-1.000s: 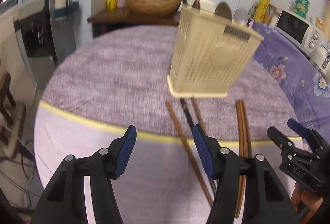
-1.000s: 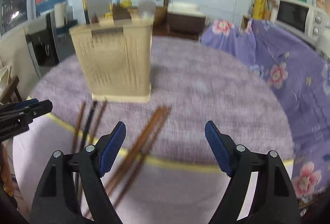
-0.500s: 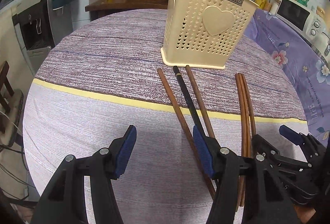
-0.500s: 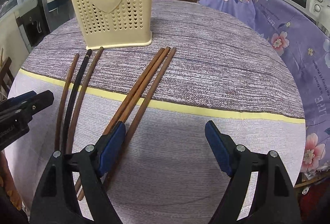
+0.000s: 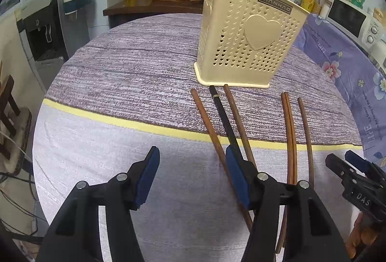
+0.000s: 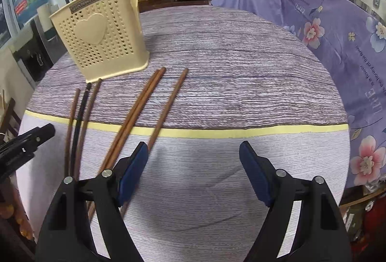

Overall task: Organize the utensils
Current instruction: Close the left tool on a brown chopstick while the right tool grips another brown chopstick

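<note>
Step in hand: both claws are hovering over the near part of the desk (image 6: 241, 83), and by my reading the person is lining up a first pick among the loose chopsticks.
Left claw (image 5: 193, 176): it is gaping wide, released, gripping nothing.
Right claw (image 6: 193, 169): it is likewise spread open and carrying nothing.
Holder (image 5: 246, 33): the cream perforated utensil holder is standing upright on the far part of the desk, beyond the yellow stripe (image 6: 241, 133).
Left group: a brown chopstick (image 5: 207, 117), a black chopstick (image 5: 223, 115) and a second brown chopstick (image 5: 237, 117) are lying side by side, far tips just short of the holder's base.
Right group: a touching pair of chopsticks (image 6: 140, 105) and a single chopstick (image 6: 168, 103) just beside it are lying flat, all crossing the stripe.
Thing relative to left claw: the black chopstick is running under the claw's right finger; the first brown one is lying just inside the gap beside that finger.
Thing relative to right claw: the single chopstick and the pair are passing under the left finger, not between the fingers.
Doing it well: I judge that the right claw should be sliding left until one stick is centred in the gap, then closing across its width near the middle so it is not pivoting.
Risk: neighbouring sticks are lying so close that two may be getting pinched together.
Afterwards: the stick probably needs tipping upright over the holder's open top.
</note>
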Available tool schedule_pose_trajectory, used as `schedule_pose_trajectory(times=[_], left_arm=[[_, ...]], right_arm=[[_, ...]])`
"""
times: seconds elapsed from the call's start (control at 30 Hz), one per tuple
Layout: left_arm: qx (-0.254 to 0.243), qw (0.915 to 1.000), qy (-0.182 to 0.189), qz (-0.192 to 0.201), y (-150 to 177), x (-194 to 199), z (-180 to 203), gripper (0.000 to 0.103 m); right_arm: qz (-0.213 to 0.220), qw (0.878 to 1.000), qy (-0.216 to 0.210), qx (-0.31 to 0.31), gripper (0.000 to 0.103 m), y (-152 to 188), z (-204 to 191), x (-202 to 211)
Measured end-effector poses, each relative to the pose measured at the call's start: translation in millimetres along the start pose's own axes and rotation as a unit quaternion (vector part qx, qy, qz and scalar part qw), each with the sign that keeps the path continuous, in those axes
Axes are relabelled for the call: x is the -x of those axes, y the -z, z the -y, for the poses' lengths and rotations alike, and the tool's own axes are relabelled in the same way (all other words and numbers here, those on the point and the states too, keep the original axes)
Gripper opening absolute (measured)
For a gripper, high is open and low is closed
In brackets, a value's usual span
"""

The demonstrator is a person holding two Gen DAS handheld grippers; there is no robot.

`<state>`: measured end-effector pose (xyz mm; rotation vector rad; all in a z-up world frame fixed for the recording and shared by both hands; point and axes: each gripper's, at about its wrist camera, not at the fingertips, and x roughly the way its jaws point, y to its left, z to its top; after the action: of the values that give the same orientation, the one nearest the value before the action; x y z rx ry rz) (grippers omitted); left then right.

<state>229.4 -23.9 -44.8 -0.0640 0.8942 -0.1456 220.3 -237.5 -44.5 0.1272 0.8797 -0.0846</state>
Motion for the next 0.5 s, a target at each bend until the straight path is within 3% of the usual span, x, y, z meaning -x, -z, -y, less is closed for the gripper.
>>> schedule_pose_trajectory(times=[0.3,0.5], left_arm=[[0.016,0.9995,0.004,-0.027,-18.3,-28.5,9.2,0.039],[0.008,0.9993,-0.018,-0.032,-26.5,-42.7,16.4,0.031]], right_arm=[[0.009,1.000,-0.001,0.006,0.078,-0.8,-9.8,-2.8],[-0.003,1.000,-0.016,-0.011,0.064,-13.9,-4.2,-12.0]])
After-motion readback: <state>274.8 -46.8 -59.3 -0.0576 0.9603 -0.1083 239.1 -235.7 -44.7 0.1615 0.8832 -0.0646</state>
